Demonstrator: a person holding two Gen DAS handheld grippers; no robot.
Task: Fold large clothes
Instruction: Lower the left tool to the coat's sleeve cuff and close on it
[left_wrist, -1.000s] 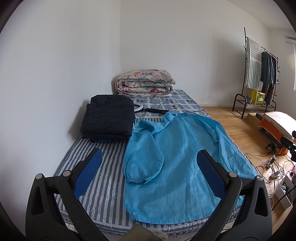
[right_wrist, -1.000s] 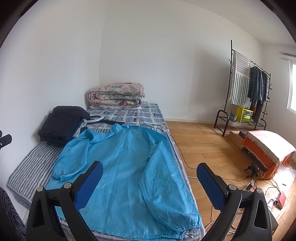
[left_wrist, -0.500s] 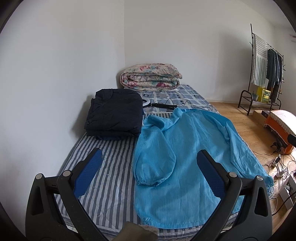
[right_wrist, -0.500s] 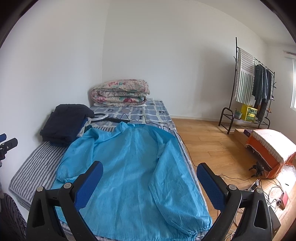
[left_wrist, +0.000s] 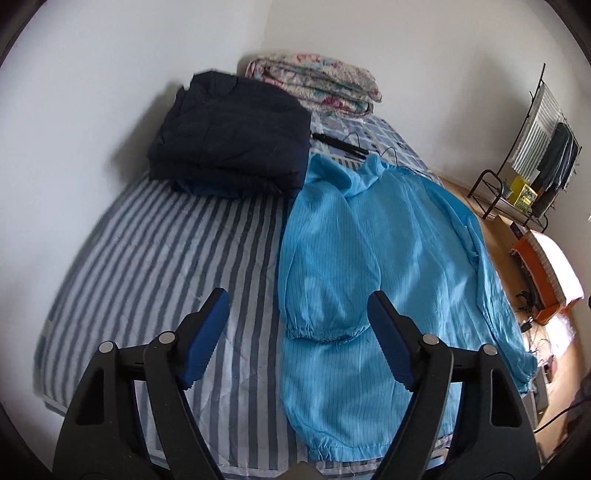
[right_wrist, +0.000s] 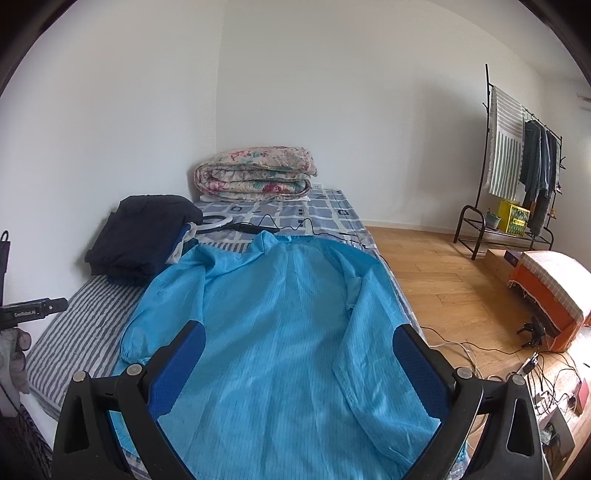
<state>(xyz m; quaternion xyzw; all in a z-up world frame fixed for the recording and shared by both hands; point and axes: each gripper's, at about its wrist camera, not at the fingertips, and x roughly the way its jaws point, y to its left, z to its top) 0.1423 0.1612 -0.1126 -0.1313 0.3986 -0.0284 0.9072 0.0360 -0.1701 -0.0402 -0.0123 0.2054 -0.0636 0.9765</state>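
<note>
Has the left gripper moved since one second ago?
Yes. The left gripper has moved forward and tilted down over the bed: the folded dark garment now looks larger and nearer, and the blue gown fills more of the view.

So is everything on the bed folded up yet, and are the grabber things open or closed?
blue garment: spread flat, unfolded, sleeves lying along its sides.
dark navy garment: folded, in a stack by the wall.
floral quilt: folded, at the head of the bed.
left gripper: open, holding nothing.
right gripper: open, holding nothing.
clothes on the rack: hanging.
</note>
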